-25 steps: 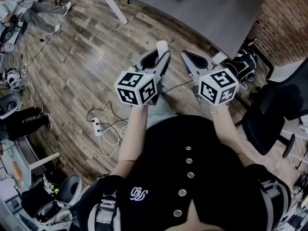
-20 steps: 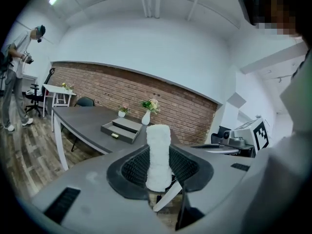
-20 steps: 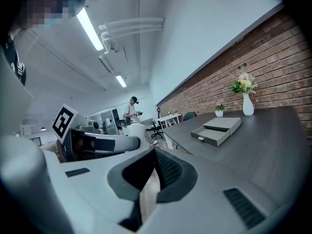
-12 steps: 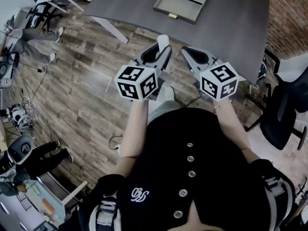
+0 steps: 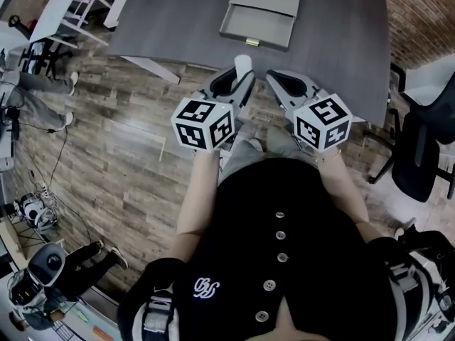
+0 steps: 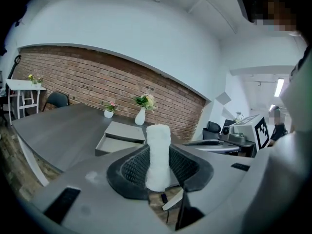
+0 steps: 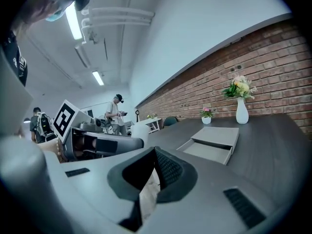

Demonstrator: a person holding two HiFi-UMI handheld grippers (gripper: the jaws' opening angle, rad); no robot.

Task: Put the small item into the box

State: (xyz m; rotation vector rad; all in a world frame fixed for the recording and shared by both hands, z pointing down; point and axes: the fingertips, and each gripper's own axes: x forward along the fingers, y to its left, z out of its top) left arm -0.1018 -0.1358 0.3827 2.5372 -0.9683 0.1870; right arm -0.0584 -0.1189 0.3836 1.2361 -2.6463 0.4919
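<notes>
A small white fuzzy cylinder point(image 5: 242, 64) stands upright between the jaws of my left gripper point(image 5: 238, 78), which is shut on it. In the left gripper view the cylinder point(image 6: 158, 155) fills the middle of the left gripper point(image 6: 158, 167). A grey open drawer box point(image 5: 259, 13) lies on the dark grey table point(image 5: 178, 20), ahead of both grippers and apart from them. It also shows as the box point(image 6: 122, 136) and the box point(image 7: 212, 143). My right gripper point(image 5: 279, 84) is held beside the left one, over the table's near edge. The right gripper point(image 7: 155, 172) is shut with nothing in it.
Two white vases with flowers point(image 6: 140, 116) point(image 6: 108, 113) stand behind the box by the brick wall. Black office chairs point(image 5: 419, 155) are at the right. A white side table point(image 5: 71, 9) and seated people point(image 5: 35, 84) are at the left on the wooden floor.
The table and box have come nearer and lower in the head view as the person moved toward them. Both grippers keep the same pose, with the left still holding the cylinder.
</notes>
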